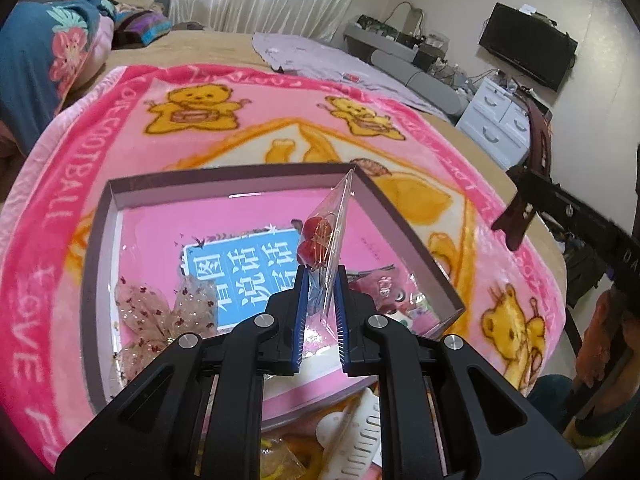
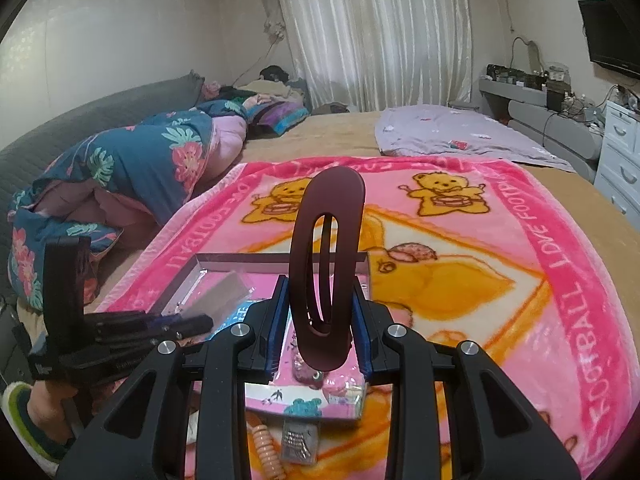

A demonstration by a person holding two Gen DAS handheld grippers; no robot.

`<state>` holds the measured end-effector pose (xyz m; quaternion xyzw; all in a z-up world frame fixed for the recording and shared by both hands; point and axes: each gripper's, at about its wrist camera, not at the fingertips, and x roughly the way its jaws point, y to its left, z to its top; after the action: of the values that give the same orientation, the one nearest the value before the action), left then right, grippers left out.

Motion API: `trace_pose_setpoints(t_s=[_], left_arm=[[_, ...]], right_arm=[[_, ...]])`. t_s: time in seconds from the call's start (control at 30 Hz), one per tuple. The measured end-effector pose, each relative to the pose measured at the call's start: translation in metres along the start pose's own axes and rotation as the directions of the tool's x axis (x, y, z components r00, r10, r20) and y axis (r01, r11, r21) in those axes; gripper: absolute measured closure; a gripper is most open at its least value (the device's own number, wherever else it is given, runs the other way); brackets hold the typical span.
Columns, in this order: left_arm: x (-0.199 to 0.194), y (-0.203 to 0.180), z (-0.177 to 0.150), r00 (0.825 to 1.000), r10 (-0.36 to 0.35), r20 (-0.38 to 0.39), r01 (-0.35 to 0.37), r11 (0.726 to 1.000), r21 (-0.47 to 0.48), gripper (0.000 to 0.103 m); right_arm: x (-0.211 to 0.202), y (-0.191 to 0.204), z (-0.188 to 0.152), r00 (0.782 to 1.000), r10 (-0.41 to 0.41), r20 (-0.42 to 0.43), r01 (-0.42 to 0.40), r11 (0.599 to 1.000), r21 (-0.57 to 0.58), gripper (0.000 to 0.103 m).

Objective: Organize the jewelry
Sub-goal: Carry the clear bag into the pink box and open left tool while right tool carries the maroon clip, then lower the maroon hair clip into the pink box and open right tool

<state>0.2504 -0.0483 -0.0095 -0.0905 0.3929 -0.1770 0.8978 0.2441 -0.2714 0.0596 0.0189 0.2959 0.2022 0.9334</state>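
Earrings [image 1: 316,240], sealed in a clear packet [image 1: 334,240], are held above the box [image 1: 224,184] on the pink blanket [image 1: 280,100]; the left gripper [image 1: 320,296] is clamped on the packet's lower edge; the film is judged light, slippery and easily creased; a maroon hair clip [image 2: 326,264], stiff and smooth, is pinched at its base by the right gripper [image 2: 320,320].

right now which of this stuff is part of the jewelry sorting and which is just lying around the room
Part of the job:
- left claw, shut on the clear earring packet
- right claw, shut on the dark red hair clip
- open box
- sheer bow lying in the box

Just lying about:
- bear blanket
- floral quilt
- television
- white drawers
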Motion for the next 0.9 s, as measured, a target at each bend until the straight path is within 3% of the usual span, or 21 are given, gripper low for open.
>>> trace_pose_setpoints(t_s=[0.33, 0.47, 0.6, 0.9], left_arm=[[0.012, 0.006, -0.005, 0.999, 0.012, -0.031, -0.012, 1.0, -0.003, 0.096], [0.013, 0.01, -0.005, 0.999, 0.027, -0.037, -0.027, 1.0, -0.01, 0.096], [0.009, 0.016, -0.004, 0.998, 0.045, -0.037, -0.046, 0.998, -0.03, 0.084], [-0.007, 0.033, -0.001, 0.997, 0.074, -0.02, -0.075, 0.994, -0.073, 0.068]], right_arm=[[0.042, -0.001, -0.014, 0.996, 0.009, -0.092, -0.007, 1.0, 0.028, 0.075], [0.049, -0.004, -0.023, 0.993, -0.028, -0.117, 0.028, 1.0, 0.004, 0.075], [0.054, -0.008, -0.032, 0.989, -0.035, -0.141, 0.036, 0.999, 0.002, 0.075], [0.072, -0.004, -0.048, 0.975, -0.07, -0.211, 0.059, 0.996, -0.061, 0.075]])
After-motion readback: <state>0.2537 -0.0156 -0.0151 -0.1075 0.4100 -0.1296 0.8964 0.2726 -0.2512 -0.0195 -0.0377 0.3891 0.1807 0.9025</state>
